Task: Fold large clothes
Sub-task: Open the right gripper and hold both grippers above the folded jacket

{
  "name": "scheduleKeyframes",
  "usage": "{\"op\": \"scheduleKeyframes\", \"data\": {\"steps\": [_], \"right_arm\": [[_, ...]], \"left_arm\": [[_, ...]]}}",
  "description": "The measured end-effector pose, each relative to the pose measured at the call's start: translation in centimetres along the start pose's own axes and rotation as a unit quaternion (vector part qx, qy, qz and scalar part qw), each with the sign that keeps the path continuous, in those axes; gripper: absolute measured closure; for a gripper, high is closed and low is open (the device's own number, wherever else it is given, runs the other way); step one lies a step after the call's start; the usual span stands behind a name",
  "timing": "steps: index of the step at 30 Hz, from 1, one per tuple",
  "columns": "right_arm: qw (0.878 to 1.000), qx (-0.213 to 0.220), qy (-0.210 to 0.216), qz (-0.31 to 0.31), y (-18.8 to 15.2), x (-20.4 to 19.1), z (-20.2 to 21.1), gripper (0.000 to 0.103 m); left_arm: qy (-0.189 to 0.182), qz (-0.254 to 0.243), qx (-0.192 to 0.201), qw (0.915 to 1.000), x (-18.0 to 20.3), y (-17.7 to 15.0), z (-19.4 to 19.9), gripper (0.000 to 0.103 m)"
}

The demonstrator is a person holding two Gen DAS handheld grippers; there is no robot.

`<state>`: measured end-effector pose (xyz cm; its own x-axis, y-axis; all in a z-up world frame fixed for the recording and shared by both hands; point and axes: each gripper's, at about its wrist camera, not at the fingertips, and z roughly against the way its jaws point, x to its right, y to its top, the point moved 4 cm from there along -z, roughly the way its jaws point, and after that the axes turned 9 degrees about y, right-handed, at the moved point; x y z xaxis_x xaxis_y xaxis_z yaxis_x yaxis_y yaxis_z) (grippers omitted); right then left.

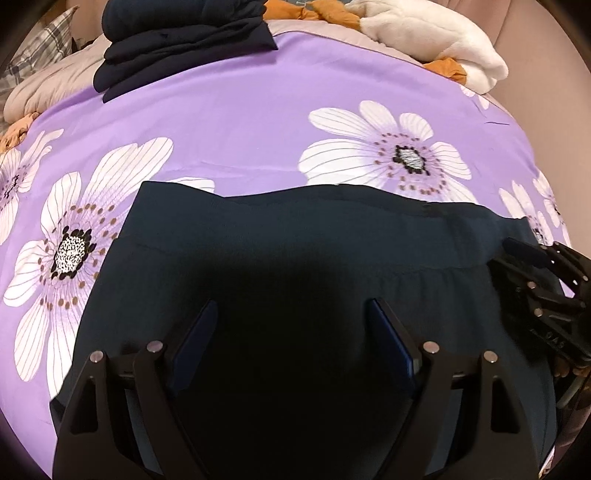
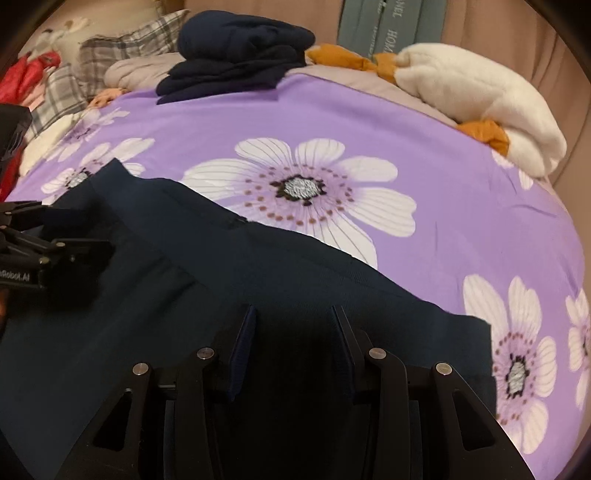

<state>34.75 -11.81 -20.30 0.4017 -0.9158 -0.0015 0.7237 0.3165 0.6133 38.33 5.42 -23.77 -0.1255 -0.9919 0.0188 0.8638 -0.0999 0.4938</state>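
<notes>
A dark navy garment (image 1: 295, 236) lies spread flat on the near part of a bed covered by a purple sheet (image 1: 229, 122) printed with big white flowers; its banded edge runs across the sheet away from the cameras. At its left part the left claw (image 1: 291, 325) hangs above the cloth with its jaws wide apart, nothing between the blue pads. Further right the right claw (image 2: 293, 325) hovers over the same garment, its jaws parted more narrowly and likewise empty; whether the tips touch the fabric I cannot tell. At the far side of the bed a stack of folded dark clothes (image 1: 184, 48) sits to the left, and a white fleece item (image 1: 436, 40) with orange cloth (image 1: 325, 11) beside it lies to the right.
</notes>
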Motion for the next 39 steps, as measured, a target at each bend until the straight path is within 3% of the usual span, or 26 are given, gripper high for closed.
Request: {"op": "scheduleKeyframes", "data": {"steps": [5,6,10,14,18,23,30,35,37,39], "right_arm": [[0.998,-0.005,-0.012,-0.061,-0.6,3.1,0.3,0.062],[0.996,-0.006,0.005,-0.093,-1.0,4.5,0.4,0.054],[0.985,-0.003,-0.003,-0.175,-2.6,7.9,1.5,0.053],[0.975,-0.002,-0.035,-0.219,-4.4,10.2,3.5,0.053],[0.97,0.002,-0.098,-0.224,-6.0,10.6,7.3,0.053],[0.975,0.043,-0.086,-0.199,-8.1,7.9,13.1,0.053],[0.986,0.06,-0.02,-0.157,-11.0,0.7,14.5,0.053],[0.988,0.042,0.005,-0.147,-13.7,-2.8,12.5,0.053],[0.989,0.044,-0.012,-0.139,-14.4,-3.2,12.1,0.053],[0.989,0.054,-0.026,-0.139,-14.8,-3.0,12.3,0.052]], "left_arm": [[0.017,0.007,0.009,0.9998,-1.4,0.4,0.1,0.02],[0.021,0.011,0.008,0.9997,-1.8,0.2,0.3,0.02],[0.051,0.041,0.003,0.9978,-4.8,0.1,0.6,0.022],[0.094,0.065,-0.006,0.9935,-8.6,-1.1,2.0,0.022],[0.073,0.108,-0.001,0.9915,-12.2,-3.1,5.1,0.022],[0.038,0.103,0.023,0.9937,-13.0,-6.4,9.6,0.022],[-0.016,0.038,0.044,0.9982,-7.4,-12.0,12.6,0.022],[-0.007,-0.001,0.029,0.9995,-3.6,-14.6,11.3,0.023],[0.018,-0.008,0.028,0.9994,-3.4,-15.2,10.4,0.02],[0.02,0.001,0.032,0.9993,-4.0,-15.5,10.0,0.017]]}}
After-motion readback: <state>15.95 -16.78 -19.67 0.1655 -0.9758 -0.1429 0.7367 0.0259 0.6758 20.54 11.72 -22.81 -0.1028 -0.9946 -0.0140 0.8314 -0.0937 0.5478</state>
